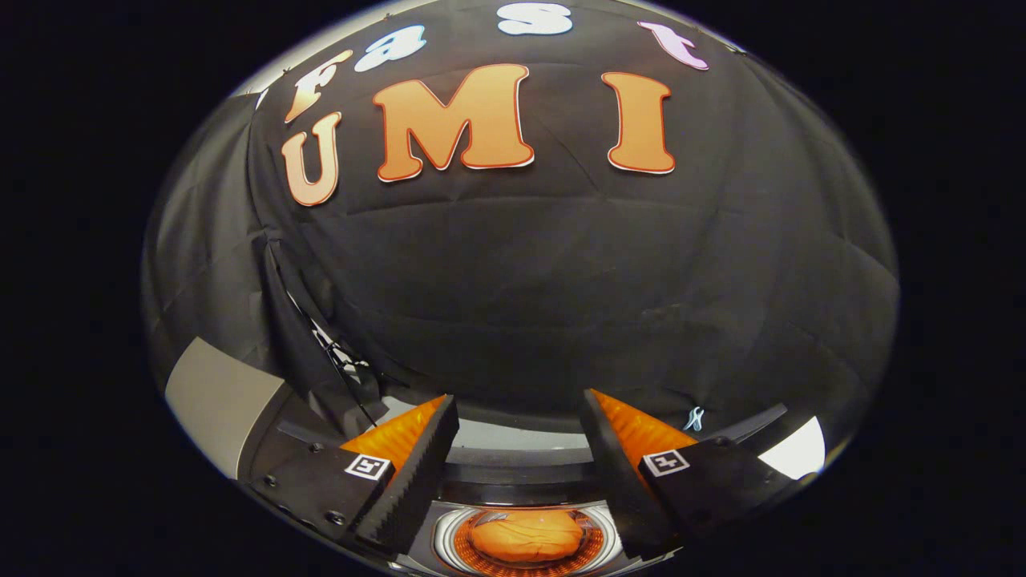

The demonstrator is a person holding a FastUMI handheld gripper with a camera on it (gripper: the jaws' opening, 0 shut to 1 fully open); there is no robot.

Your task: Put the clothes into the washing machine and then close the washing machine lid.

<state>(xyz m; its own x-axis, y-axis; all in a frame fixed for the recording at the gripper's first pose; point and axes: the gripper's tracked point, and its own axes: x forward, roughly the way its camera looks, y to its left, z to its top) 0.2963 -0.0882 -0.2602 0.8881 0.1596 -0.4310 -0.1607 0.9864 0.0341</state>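
My gripper is open, its two fingers spread wide with nothing between them. Below and between the fingers lies the round opening of the washing machine. An orange garment sits bunched inside the drum, well under the fingers and apart from them. The machine's dark top rim curves across just behind the fingertips. The lid itself is hard to make out; a dark raised edge shows to the right of the fingers.
A grey panel stands to the left of the machine. Thin cables hang along the black cloth wall behind it. A small light clip hangs on the cloth near the right finger.
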